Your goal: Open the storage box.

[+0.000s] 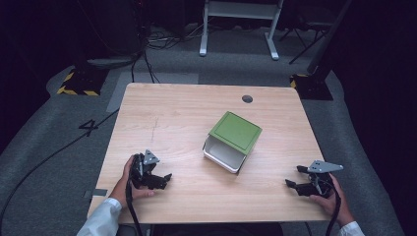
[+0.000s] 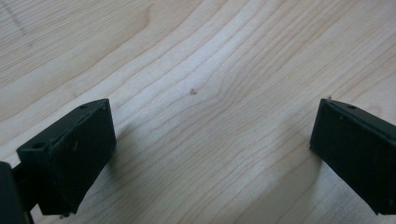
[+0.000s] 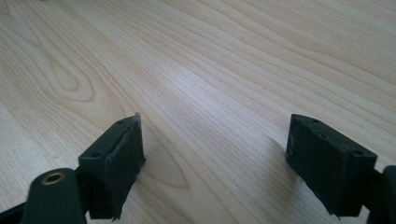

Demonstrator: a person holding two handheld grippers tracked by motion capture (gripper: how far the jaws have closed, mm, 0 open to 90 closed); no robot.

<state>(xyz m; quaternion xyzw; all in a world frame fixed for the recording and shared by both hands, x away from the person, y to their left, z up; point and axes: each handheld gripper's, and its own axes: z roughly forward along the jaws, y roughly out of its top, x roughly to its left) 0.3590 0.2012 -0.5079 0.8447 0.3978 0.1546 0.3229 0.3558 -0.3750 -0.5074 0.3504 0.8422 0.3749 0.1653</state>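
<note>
A box with a green lid (image 1: 234,132) and a white body (image 1: 222,155) lies tipped on its side near the middle of the wooden table (image 1: 187,113), its opening facing the near edge. My left gripper (image 1: 160,178) rests on the table at the near left, held by a hand, jaws open with bare wood between them (image 2: 212,140). My right gripper (image 1: 294,177) rests at the near right, also open and empty, pointing left; only wood grain lies between its jaws (image 3: 212,149). Both grippers are well apart from the box.
A round cable hole (image 1: 247,99) sits near the table's far edge. Beyond the table are a white desk frame (image 1: 238,24), cables on the grey floor (image 1: 147,44) and yellow-black striped bases (image 1: 78,83).
</note>
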